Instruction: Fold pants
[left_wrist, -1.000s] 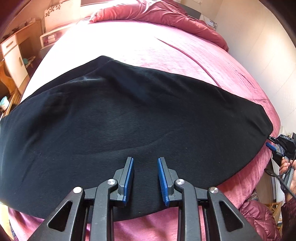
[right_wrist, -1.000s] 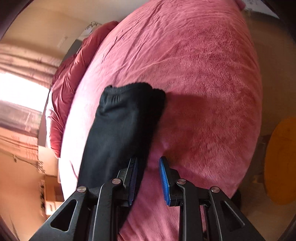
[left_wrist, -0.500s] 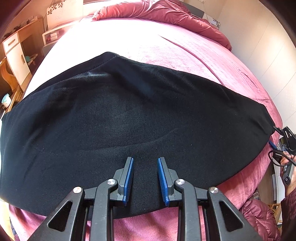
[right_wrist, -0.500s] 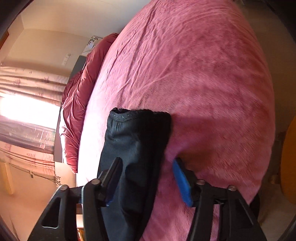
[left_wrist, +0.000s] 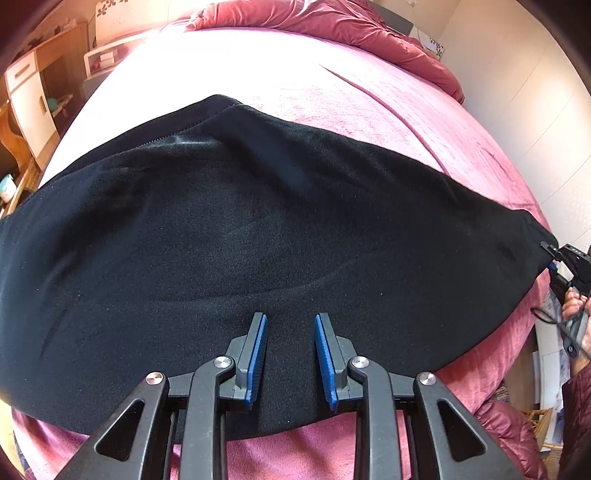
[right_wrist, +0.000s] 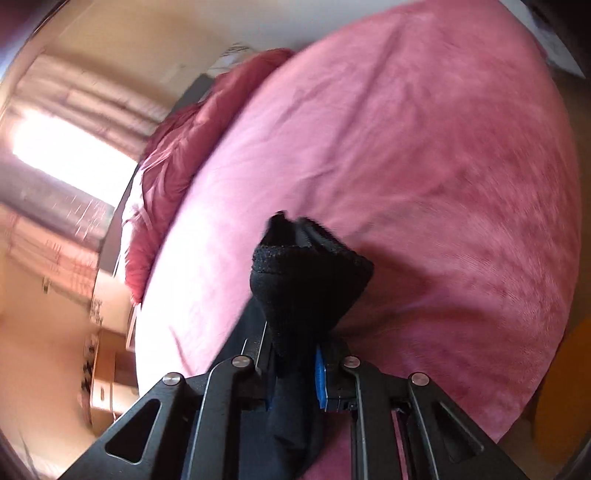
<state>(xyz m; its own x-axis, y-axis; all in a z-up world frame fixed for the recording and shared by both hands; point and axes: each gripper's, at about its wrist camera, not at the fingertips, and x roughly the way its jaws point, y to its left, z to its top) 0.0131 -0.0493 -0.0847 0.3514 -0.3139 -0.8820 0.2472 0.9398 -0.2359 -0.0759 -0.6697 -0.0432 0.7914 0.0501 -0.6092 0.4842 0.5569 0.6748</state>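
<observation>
The black pants (left_wrist: 280, 236) lie spread across the pink bed (left_wrist: 332, 92), one long dark panel running from the left edge of the left wrist view to the far right, where it narrows to an end. The left tool (left_wrist: 290, 354) hangs above the near edge of that panel with its 2 blue-padded fingers (left_wrist: 258, 354) set a narrow gap apart; nothing sits between them, and from this view I cannot tell whether the tips touch the cloth below. At the far right of the same view the right tool (left_wrist: 554, 258) meets the narrow end of the pants, with a person's hand (left_wrist: 574, 306) on its handle and a dark cable looping beneath. In the right wrist view, the right tool (right_wrist: 295, 369) has just been closing its jaws, and they now stand clamped on a bunched fold of the pants (right_wrist: 306, 288): the black fabric fills the space between the fingers, only a strip of 1 blue pad (right_wrist: 319, 376) shows beside it, and the cloth rises in a cone past the tips, its hemmed edge standing clear of the bed (right_wrist: 443, 166) and casting a shadow on the pink cover. That view is blurred. A rumpled darker red duvet (left_wrist: 332, 22) lies at the far end of the bed, and wooden furniture (left_wrist: 33, 85) stands beyond its left side.
</observation>
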